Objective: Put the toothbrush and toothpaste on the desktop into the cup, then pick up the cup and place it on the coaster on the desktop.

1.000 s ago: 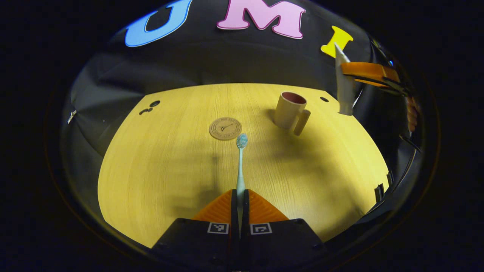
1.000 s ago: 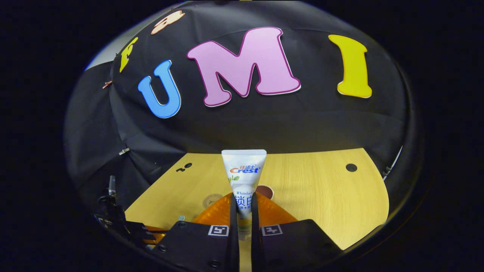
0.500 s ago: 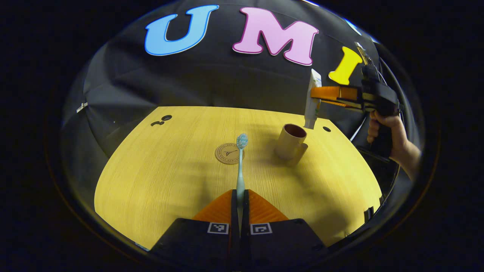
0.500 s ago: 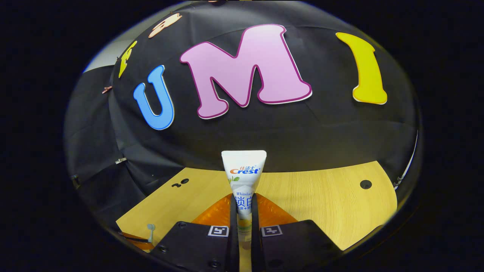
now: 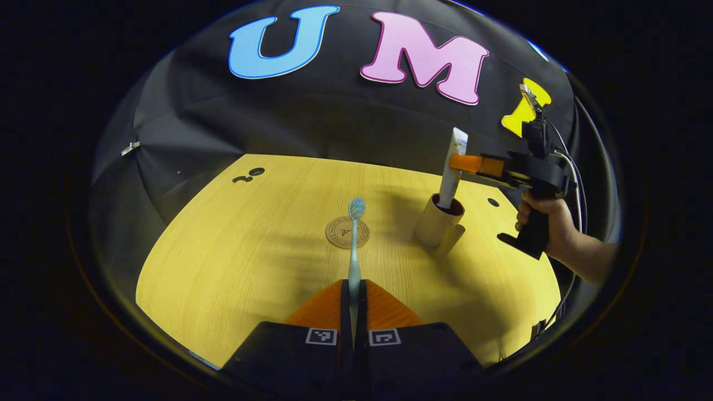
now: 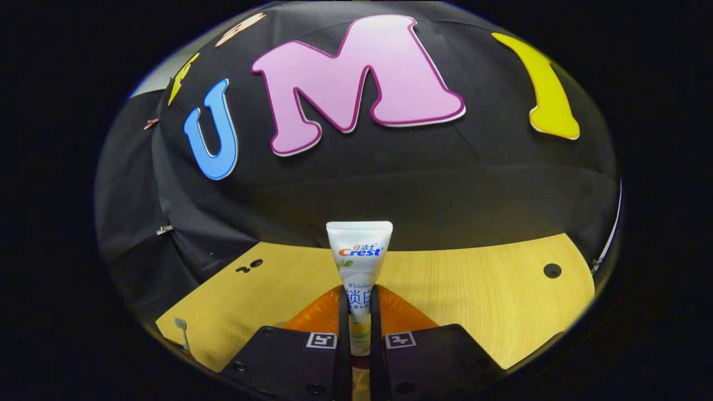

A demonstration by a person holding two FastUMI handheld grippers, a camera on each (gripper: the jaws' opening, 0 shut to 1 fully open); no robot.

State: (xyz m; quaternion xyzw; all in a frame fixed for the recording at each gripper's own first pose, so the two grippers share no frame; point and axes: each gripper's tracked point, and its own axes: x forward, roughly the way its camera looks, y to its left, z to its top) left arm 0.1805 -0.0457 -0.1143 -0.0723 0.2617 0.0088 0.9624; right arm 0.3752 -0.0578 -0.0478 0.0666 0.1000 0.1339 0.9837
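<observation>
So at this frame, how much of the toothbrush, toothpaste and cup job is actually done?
Nothing is finished yet. In hand: the right gripper is shut on the toothpaste, whose lower end sits inside the cup, not yet released. The left gripper is shut on the toothbrush, held above the desktop. Left: release the toothpaste, put in the toothbrush, then move the cup onto the coaster, which stands beside it.

Black tool (image 5: 458, 163) body with square coded markers (image 5: 321, 336) and a trailing cable (image 5: 575, 184).
</observation>
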